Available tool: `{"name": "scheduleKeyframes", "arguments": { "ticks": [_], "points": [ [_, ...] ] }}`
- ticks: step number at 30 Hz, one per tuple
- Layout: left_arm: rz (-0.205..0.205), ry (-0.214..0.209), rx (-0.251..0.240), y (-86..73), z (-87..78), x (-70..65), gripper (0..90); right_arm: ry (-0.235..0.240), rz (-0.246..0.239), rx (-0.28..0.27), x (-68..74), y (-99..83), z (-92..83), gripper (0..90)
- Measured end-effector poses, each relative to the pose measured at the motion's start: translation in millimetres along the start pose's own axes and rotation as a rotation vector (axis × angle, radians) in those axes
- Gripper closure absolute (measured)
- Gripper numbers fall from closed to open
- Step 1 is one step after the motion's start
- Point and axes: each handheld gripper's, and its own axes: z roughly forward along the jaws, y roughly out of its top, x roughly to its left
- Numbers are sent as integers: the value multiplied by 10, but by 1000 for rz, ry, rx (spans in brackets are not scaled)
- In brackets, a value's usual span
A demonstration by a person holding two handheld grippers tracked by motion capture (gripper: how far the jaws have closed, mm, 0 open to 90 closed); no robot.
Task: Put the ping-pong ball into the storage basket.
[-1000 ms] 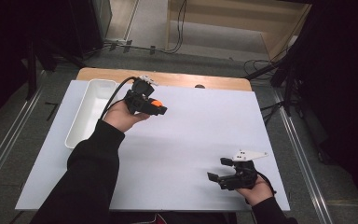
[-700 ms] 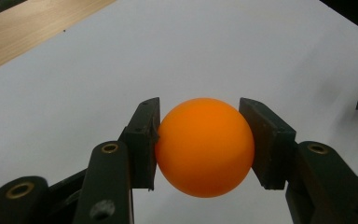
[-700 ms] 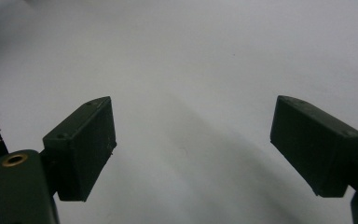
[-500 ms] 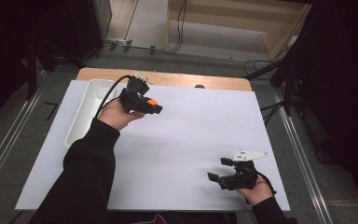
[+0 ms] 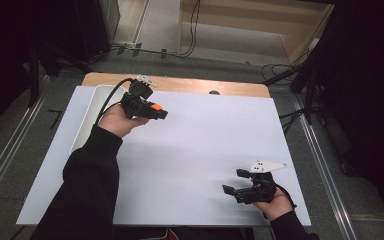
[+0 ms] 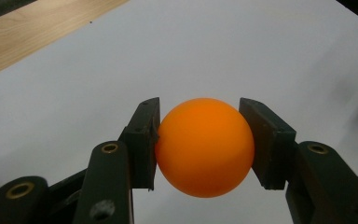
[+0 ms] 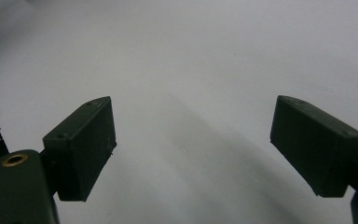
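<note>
An orange ball (image 6: 204,147) is pinched by the left tool (image 6: 204,140); in the left gripper view both black pads (image 6: 142,140) are pressed against its sides, at the centre of the frame, with the white sheet (image 6: 270,56) behind it and a strip of the wooden table (image 6: 37,32) at the upper left.

In the high view the left tool (image 5: 156,111) is seen at the upper left of the frame, held in the left hand (image 5: 117,120) above the white sheet (image 5: 205,145), its jaws pointing towards the right of the picture. The ball (image 5: 154,106) is seen there as a small orange spot at the tool's tip. A white tray (image 5: 87,117) lies just to the left of that hand, partly covered by it and by the black cable. The black sleeve (image 5: 87,185) comes up from the bottom left of the frame.

The right tool (image 5: 232,181) is seen at the lower right of the high view, held in the right hand (image 5: 277,205) low over the sheet near its front edge, its jaws pointing left. Its jaws are spread wide with nothing between them; in the right gripper view the two pads (image 7: 81,144) stand far apart at the left and right of the frame, over the bare white sheet (image 7: 191,70). The two tools are well apart.
</note>
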Motion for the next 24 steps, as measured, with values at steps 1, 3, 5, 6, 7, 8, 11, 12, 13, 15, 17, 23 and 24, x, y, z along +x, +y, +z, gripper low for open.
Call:
{"name": "scheduleKeyframes", "arguments": {
  "ticks": [1,3,5,6,7,8,11,12,13,15,17,23,24],
  "points": [
    [-4,-1,-3,-5,-3,9,509,1,0,2,0,0,0,129],
    [-4,7,-1,-12,-14,31,509,0,-2,4,0,0,2,129],
    [-14,12,-5,-16,-15,37,509,1,-1,3,2,0,3,129],
    [-12,15,0,-20,-24,54,509,0,1,2,3,1,2,129],
    [-14,16,-1,-25,-27,67,509,0,0,2,2,0,1,129],
    [-22,24,-3,-33,-36,86,509,0,-1,2,1,0,0,129],
    [-27,29,-4,-40,-50,112,509,1,1,0,0,0,1,129],
    [-33,31,-8,-52,-71,148,509,1,0,2,1,0,0,129],
    [-33,31,-8,-52,-71,148,508,0,-1,2,2,0,0,129],
    [-42,43,-8,-64,-86,175,509,0,0,2,2,0,0,129],
    [-41,46,-4,-68,-87,180,509,0,2,1,2,1,2,129],
    [-58,66,-2,-99,-116,252,509,-2,-2,1,0,0,0,129],
    [-59,68,-3,-104,-124,266,509,0,0,2,1,0,0,129]
  ]
}}
